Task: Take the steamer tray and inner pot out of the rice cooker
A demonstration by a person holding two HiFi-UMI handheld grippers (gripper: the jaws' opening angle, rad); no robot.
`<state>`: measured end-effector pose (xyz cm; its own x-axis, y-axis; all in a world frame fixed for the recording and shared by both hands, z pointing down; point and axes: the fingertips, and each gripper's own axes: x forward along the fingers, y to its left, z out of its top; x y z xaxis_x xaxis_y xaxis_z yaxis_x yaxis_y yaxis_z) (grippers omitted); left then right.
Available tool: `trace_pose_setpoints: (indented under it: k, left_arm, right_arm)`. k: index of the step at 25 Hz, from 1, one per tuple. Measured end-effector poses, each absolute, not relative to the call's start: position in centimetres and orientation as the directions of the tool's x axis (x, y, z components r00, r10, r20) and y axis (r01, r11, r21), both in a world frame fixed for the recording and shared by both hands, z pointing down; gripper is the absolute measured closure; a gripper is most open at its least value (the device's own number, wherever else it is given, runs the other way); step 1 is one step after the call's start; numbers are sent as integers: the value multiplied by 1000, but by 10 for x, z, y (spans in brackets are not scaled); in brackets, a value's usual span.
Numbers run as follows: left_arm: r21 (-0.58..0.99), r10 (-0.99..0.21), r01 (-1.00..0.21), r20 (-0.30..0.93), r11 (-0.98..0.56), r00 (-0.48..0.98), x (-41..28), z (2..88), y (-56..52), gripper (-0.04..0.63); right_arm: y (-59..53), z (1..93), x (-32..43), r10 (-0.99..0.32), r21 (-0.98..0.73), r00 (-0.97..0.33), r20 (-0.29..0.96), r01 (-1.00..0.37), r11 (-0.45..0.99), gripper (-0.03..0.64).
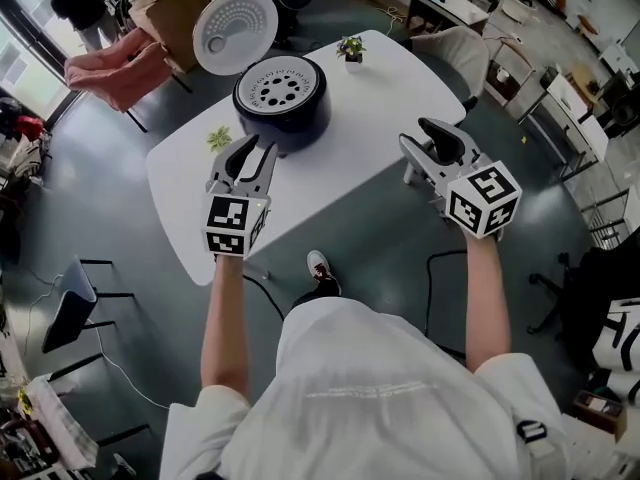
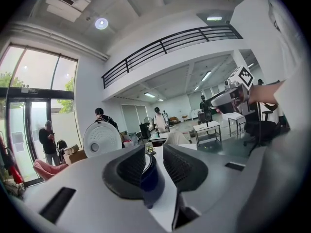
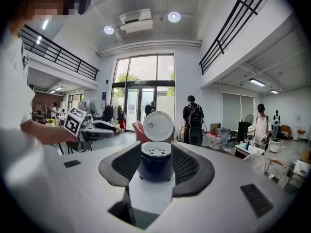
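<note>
1. Head view gives me the white table (image 1: 400, 88) as the biggest piece, set at a slant in front of me.
2. On its left part stands the dark blue rice cooker (image 1: 283, 120).
3. The cooker's round white lid (image 1: 235, 30) is swung open and stands upright behind the body.
4. The steamer tray (image 1: 279, 88), pale and perforated, sits in the cooker's mouth, about level with the rim.
5. My left gripper (image 1: 252, 148) hovers over the table, just beside the cooker's near side. Its jaws are apart and grip nothing. In the left gripper view I see the cooker's blue wall through the gap.
6. My right gripper (image 1: 417, 133) is at the table's near right edge, well apart from the cooker. Its jaws are spread wide and empty. In the right gripper view they frame the cooker from a distance.
7. A small potted plant (image 1: 351, 48) stands near the table's far edge, beyond the cooker.
</note>
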<state>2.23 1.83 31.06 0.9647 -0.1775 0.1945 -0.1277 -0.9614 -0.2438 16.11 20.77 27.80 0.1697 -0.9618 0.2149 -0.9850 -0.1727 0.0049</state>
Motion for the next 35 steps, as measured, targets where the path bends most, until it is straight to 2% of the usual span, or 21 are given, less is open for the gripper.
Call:
trace_pose_setpoints:
  k: [9,24,35]
  left_arm:
    - [-173,-189,-158,182,-972,965,63,319,-74,456]
    - [-159,-241,-205,259,-966,935,81,364,-179,456]
    - [-117,-298,-274,354,-955,887,80,403,-212,457]
  right_arm:
    - [114,283,210,-952,-12,154,264,-987,-163,423]
    - [-24,333,237,-908,-4,40,418,-999,-46,423]
    - [-88,384,261,-858,-74,-69,509,-997,36,423]
